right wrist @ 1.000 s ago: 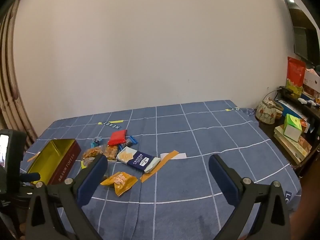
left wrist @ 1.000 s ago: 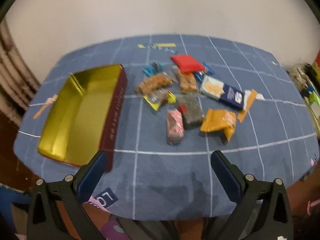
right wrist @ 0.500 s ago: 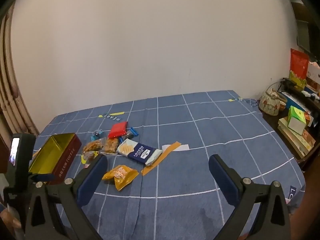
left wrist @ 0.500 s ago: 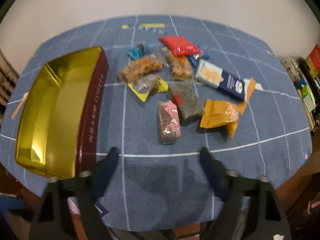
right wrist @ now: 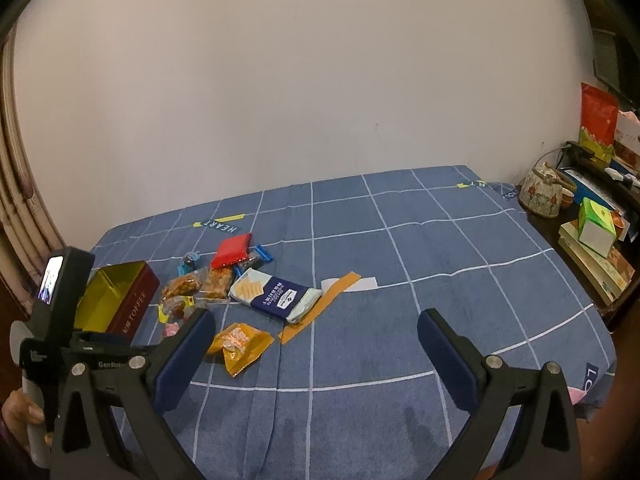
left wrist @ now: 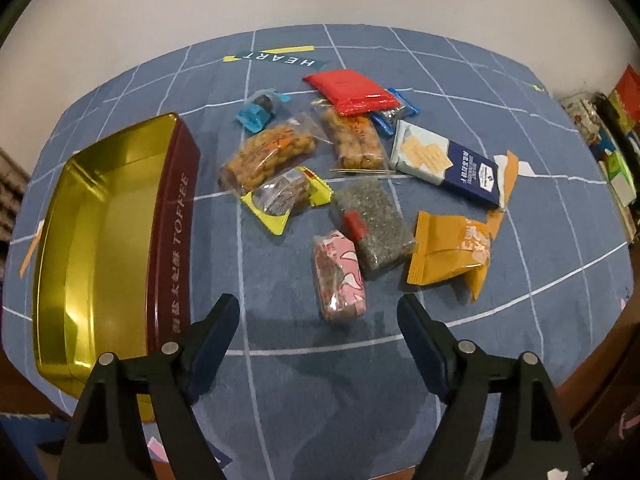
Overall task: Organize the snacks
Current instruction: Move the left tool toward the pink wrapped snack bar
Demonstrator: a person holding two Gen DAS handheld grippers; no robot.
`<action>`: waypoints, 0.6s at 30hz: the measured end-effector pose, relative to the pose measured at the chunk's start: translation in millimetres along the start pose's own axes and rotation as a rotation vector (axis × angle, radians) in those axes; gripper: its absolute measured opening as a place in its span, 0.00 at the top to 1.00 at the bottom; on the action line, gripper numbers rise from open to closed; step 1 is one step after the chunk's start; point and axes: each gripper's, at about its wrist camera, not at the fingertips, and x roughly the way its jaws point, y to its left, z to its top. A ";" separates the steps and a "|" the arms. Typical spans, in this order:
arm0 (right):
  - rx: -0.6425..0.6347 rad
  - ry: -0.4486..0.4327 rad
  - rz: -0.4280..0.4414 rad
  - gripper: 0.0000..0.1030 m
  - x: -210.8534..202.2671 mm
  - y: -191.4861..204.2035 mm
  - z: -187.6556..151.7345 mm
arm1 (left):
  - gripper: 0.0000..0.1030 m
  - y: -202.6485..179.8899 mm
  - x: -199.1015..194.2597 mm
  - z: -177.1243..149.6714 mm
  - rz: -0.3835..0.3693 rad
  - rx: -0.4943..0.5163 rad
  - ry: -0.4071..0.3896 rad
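Sorting not yet begun: the gold-lined toffee tin [left wrist: 100, 240] stands empty ahead-left of the left tongs [left wrist: 319, 316], every snack packet, the pink one [left wrist: 339, 276] nearest, lies loose on the desk [left wrist: 320, 380] ahead, and both left and right tongs [right wrist: 316, 336] gape, holding nothing.

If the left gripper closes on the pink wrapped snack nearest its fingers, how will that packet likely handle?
The pink wrapped snack looks like a thin glossy film around a chunky bar, so it may feel firm in the middle yet slip a little between the pads. Its crimped ends would probably crumple if pinched. It lies flat on the tablecloth and seems unlikely to roll.
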 end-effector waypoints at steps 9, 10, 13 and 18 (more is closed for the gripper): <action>0.002 0.011 0.000 0.00 2.5 -3.0 -0.7 | 0.27 -4.6 13.6 3.7 0.037 0.039 0.002; 0.002 0.014 -0.001 0.00 3.1 -3.2 -1.1 | 0.28 -5.2 14.8 3.2 0.041 0.041 0.002; 0.003 0.022 -0.001 0.00 5.2 -3.2 -0.8 | 0.32 -7.2 19.5 4.1 0.050 0.054 0.005; -0.001 0.029 -0.004 0.00 7.2 -2.4 -1.6 | 0.51 -9.3 28.3 1.9 0.048 0.072 0.024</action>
